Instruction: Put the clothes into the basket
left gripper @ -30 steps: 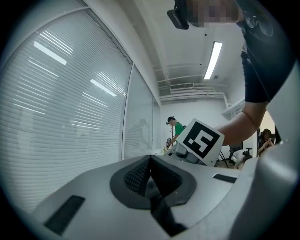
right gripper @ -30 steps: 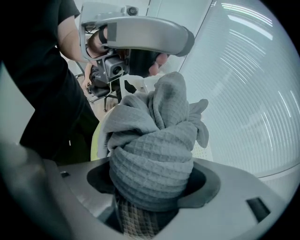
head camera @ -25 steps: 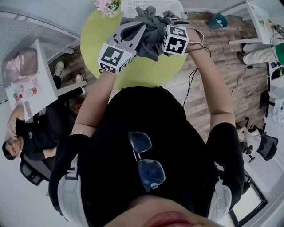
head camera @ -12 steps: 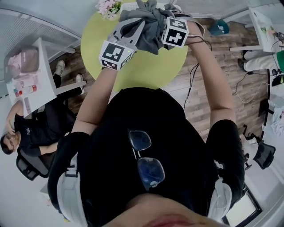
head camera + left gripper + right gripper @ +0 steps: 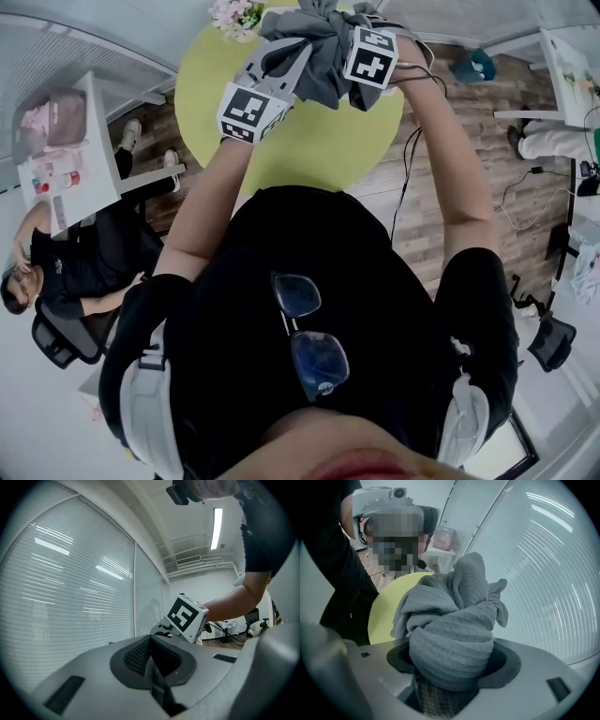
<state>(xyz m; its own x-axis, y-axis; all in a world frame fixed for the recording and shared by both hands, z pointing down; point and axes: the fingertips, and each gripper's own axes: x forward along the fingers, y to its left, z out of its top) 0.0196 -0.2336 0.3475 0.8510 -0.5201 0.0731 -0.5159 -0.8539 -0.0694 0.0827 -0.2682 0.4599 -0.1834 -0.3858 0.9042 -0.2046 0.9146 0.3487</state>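
A bunched grey ribbed garment (image 5: 319, 47) hangs above the round yellow-green table (image 5: 300, 141), at the top of the head view. My right gripper (image 5: 347, 45) is shut on it; in the right gripper view the cloth (image 5: 454, 620) bulges out between the jaws of the right gripper (image 5: 452, 665). My left gripper (image 5: 298, 54) reaches up against the garment's left side. In the left gripper view the left gripper (image 5: 151, 641) has its pads pressed together with no cloth between them, and the right gripper's marker cube (image 5: 187, 617) shows beyond. No basket is in view.
Pink flowers (image 5: 234, 11) stand at the table's far edge. A seated person (image 5: 66, 272) and a white desk (image 5: 84, 187) with a pink bag (image 5: 52, 122) are at left. Cables (image 5: 408, 169) lie on the wooden floor right of the table. Window blinds (image 5: 70, 597) are close by.
Both grippers and the grey garment have moved farther away over the table, toward the top of the head view. The white basket seen earlier has slipped out of view.
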